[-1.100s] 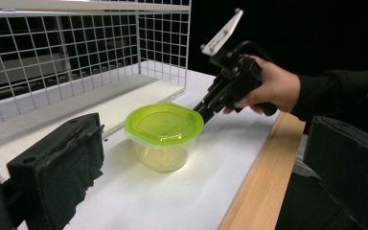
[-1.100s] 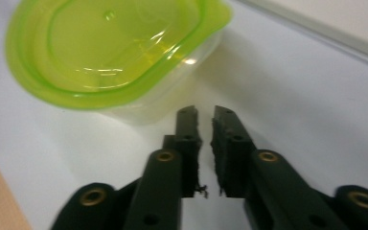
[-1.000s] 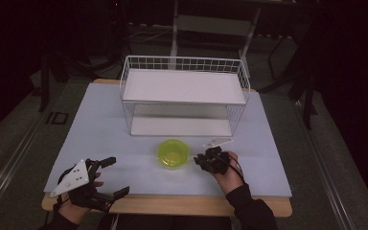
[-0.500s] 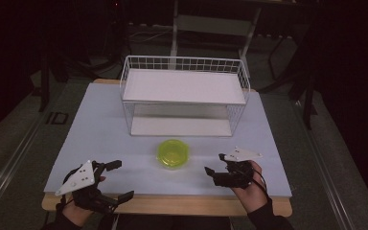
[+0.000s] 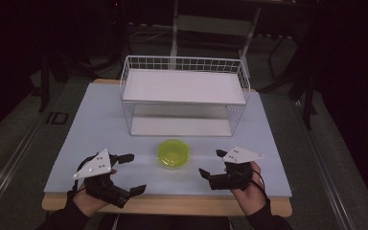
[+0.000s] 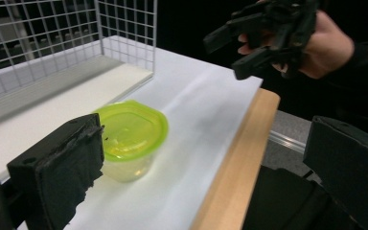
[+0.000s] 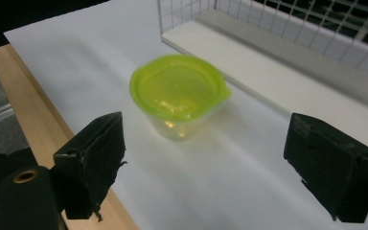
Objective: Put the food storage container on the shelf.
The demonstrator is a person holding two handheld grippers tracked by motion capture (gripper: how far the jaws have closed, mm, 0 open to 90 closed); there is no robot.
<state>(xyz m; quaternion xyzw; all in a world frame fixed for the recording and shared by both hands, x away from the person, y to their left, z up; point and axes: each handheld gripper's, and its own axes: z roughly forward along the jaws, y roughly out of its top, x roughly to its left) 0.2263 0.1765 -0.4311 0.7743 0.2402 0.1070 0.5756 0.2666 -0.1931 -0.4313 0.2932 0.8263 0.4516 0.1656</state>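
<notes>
So we've got a small clear tub with a lime-green lid (image 5: pixel 172 153) sitting on the white tabletop (image 5: pixel 100 120), near the front edge and roughly in the middle, just in front of the white wire rack (image 5: pixel 184 96). The lid is on and the tub stands upright.

Our left gripper (image 5: pixel 129 172) is down at the front-left corner of the tabletop, well apart from the tub, with its jaws spread wide and nothing between them. In the left gripper view the tub (image 6: pixel 130 139) sits past the left-hand jaw, not touching it, and we can see the other hand (image 6: pixel 316 43) holding its gripper up over the far edge.

Our right gripper (image 5: pixel 213 164) is at the front-right, near the tub but not touching, jaws also spread and empty, pointing toward the tub. From the right gripper view the tub (image 7: pixel 178 96) sits between and beyond the two black jaws, with the rack's lower shelf (image 7: pixel 287 62) just behind it. A wooden strip (image 5: pixel 172 205) runs along the tabletop's front edge under both hands.
</notes>
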